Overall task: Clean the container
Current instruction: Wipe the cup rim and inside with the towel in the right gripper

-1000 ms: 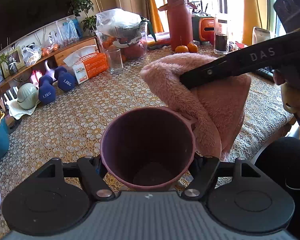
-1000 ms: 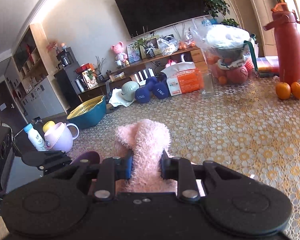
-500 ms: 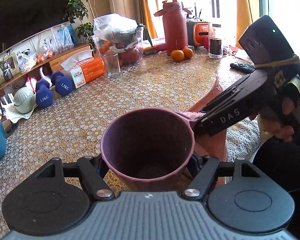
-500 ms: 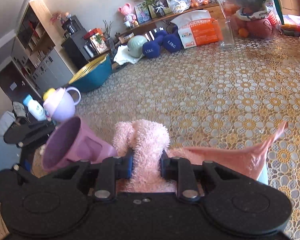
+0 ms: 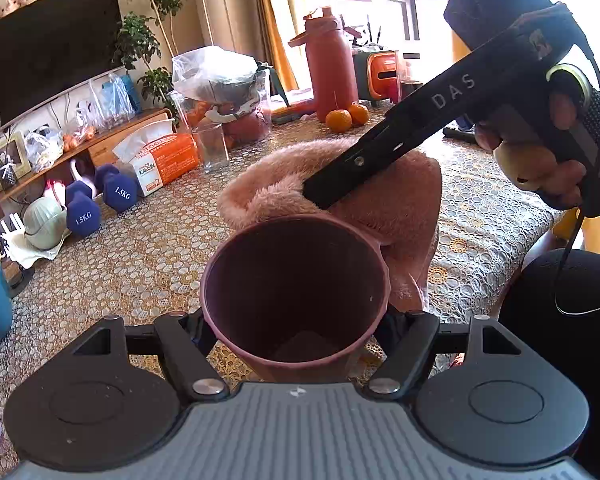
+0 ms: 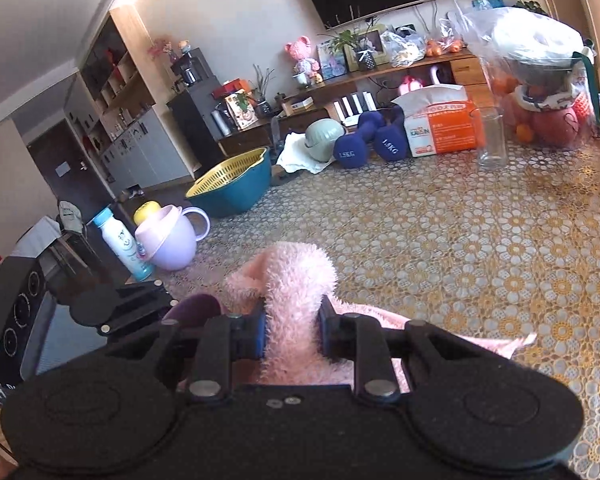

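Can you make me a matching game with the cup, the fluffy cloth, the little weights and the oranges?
Things:
1. cup
2. fluffy cloth
3. dumbbells
4. oranges

Facts:
A. dark blue
B. beside the tall red bottle
C. pinched in the right gripper
D. held in the left gripper

Pairs: 1-D, 2-C, 3-A, 4-B

Both grippers are matte black, each with two round discs flanking linkage bars fixed by silver screws. The left gripper [image 5: 296,320] has a ribbed grey centre panel; the right gripper [image 6: 292,326] has blue pads — its side reads "DAS" in white, and a thin black cable trails from its handle.
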`<state>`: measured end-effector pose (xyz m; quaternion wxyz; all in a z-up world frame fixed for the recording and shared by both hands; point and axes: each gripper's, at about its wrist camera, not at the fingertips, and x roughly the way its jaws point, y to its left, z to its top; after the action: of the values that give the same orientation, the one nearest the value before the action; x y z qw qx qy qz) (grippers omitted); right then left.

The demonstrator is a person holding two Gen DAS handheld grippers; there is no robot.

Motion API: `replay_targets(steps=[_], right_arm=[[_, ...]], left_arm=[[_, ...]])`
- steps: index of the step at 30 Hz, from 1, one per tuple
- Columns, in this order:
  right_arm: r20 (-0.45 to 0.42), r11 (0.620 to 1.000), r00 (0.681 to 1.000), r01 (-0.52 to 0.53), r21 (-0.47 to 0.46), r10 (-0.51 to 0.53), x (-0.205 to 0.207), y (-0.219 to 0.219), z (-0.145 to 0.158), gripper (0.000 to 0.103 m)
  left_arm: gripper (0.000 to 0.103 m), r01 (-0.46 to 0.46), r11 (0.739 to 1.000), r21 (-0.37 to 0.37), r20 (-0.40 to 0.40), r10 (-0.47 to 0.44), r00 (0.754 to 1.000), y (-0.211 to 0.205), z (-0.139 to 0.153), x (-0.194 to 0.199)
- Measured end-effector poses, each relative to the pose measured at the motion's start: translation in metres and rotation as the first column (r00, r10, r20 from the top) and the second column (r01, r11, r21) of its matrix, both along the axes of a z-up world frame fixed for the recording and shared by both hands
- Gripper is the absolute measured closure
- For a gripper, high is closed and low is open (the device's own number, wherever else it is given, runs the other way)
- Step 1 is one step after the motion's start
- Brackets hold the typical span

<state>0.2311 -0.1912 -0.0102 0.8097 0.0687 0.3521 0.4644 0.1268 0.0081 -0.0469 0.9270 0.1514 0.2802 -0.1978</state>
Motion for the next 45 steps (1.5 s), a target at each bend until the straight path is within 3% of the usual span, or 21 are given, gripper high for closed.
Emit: replay_targets(steps=[11, 22, 26, 30, 39, 45], right_arm=[[-0.088, 1.000, 0.996, -0.007, -0.012, 0.006, 0.011, 0.018, -0.025, 0.079], [-0.198, 0.998, 0.979, 0.063, 0.028, -0.056, 0.025, 0.011, -0.049, 0.079], [-0.173, 0.997, 0.982, 0.063, -0.050, -0.071, 0.018, 0.012, -0.057, 0.080], [-0.124, 0.994, 0.990, 0.063, -0.086, -0.074, 0.012, 0.012, -0.047, 0.080], [-0.098, 0.996, 0.995, 0.021, 0.087, -0.012, 0.007, -0.001, 0.000, 0.080], [-0.131, 0.994, 0.991, -0.003, 0.105, 0.016, 0.005, 0.007, -0.005, 0.080]], left_arm=[[0.029, 0.008, 1.000, 0.017, 0.015, -0.008, 1.000, -0.003, -0.001, -0.003], [0.029, -0.038, 0.998, -0.047, -0.023, 0.037, 0.999, 0.011, -0.002, 0.002], [0.029, -0.038, 0.999, -0.035, -0.017, 0.037, 0.999, 0.011, -0.002, -0.002], [0.029, -0.024, 1.000, -0.013, -0.003, 0.024, 1.000, 0.008, -0.002, -0.008], [0.029, -0.024, 1.000, -0.007, 0.002, 0.024, 1.000, 0.007, -0.001, -0.010], [0.030, -0.008, 1.000, 0.027, 0.005, 0.008, 1.000, 0.003, -0.005, -0.012]])
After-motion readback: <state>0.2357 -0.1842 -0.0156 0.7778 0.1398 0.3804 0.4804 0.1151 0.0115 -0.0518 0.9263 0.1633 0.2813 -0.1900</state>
